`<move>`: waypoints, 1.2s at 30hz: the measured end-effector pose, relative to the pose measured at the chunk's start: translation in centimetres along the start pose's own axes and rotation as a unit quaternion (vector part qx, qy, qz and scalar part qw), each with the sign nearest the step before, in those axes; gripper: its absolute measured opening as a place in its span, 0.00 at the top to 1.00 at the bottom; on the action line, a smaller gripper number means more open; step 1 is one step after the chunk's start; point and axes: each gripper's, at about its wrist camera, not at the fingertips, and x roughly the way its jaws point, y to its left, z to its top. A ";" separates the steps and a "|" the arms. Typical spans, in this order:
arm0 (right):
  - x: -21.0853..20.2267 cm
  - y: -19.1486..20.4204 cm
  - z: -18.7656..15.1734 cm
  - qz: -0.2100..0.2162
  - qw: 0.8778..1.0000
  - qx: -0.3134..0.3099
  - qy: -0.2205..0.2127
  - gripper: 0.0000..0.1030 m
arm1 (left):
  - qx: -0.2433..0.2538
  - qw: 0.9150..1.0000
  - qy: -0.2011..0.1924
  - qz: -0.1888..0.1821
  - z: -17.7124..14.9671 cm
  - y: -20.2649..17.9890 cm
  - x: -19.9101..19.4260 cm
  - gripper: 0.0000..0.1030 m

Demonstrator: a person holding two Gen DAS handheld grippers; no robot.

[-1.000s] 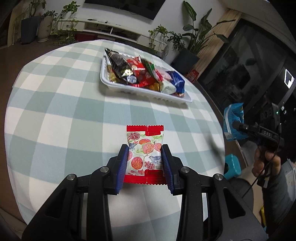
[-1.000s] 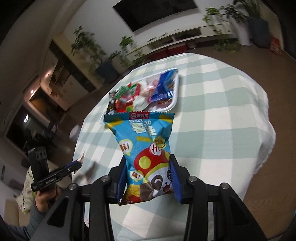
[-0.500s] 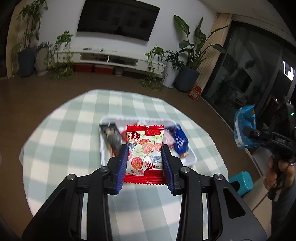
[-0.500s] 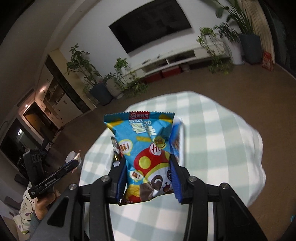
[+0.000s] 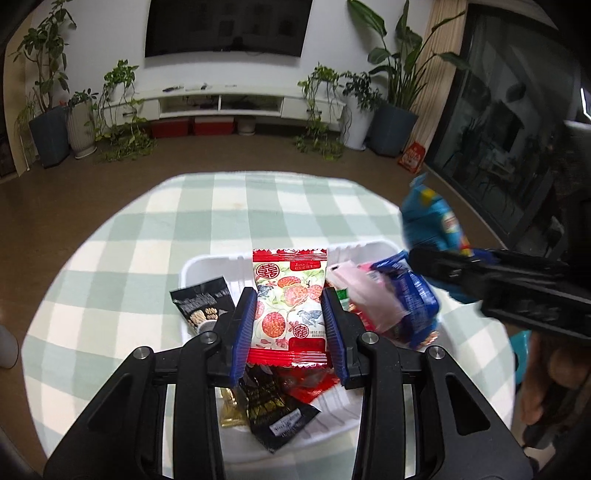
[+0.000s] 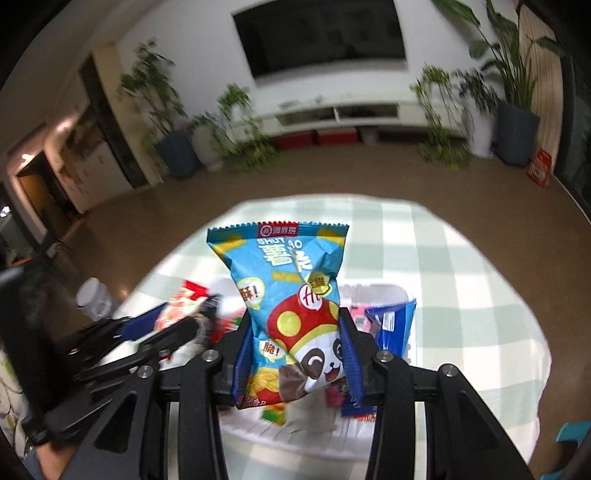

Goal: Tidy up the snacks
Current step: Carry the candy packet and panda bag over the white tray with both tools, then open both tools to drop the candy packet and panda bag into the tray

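- Your tabletop (image 5: 177,229) is round under a pale green and white check cloth, standing on a brown floor (image 5: 110,166).
- Behind the tabletop, one dark wall screen (image 5: 227,27) hangs above one long white low cabinet (image 5: 221,105); two red boxes (image 5: 194,127) sit under that cabinet, and potted plants (image 5: 391,92) stand at both its ends.
- One white tray (image 5: 207,264) lies on the tabletop, already holding a heap of packets: you can make out two black packets (image 5: 201,304), one pink packet (image 5: 364,295) and one dark blue packet (image 5: 413,295); the rest overlap too much to count.
- Your left gripper (image 5: 290,325) has its jaws closed on one red-edged fruit-print snack packet (image 5: 290,302), held above the tray's middle.
- Your right gripper (image 6: 293,354) has its jaws clamped on one blue chip bag (image 6: 291,295) with a panda on it, held upright above the tray's near side.
- In the right wrist view, one white container (image 6: 92,299) stands on the floor, left of the tabletop.
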 end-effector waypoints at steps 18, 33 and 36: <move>7.3 1.8 -2.8 -0.072 0.992 -0.068 0.072 0.57 | -0.001 0.999 0.042 0.010 -1.7 1.7 6.9 0.67; 8.4 1.0 -3.7 -0.052 0.996 -0.038 0.069 0.57 | -0.011 0.999 0.048 0.006 -2.0 2.3 8.4 0.67; 8.4 1.1 -3.5 -0.052 0.995 -0.043 0.068 0.57 | -0.010 0.999 0.047 0.011 -2.1 2.2 8.3 0.66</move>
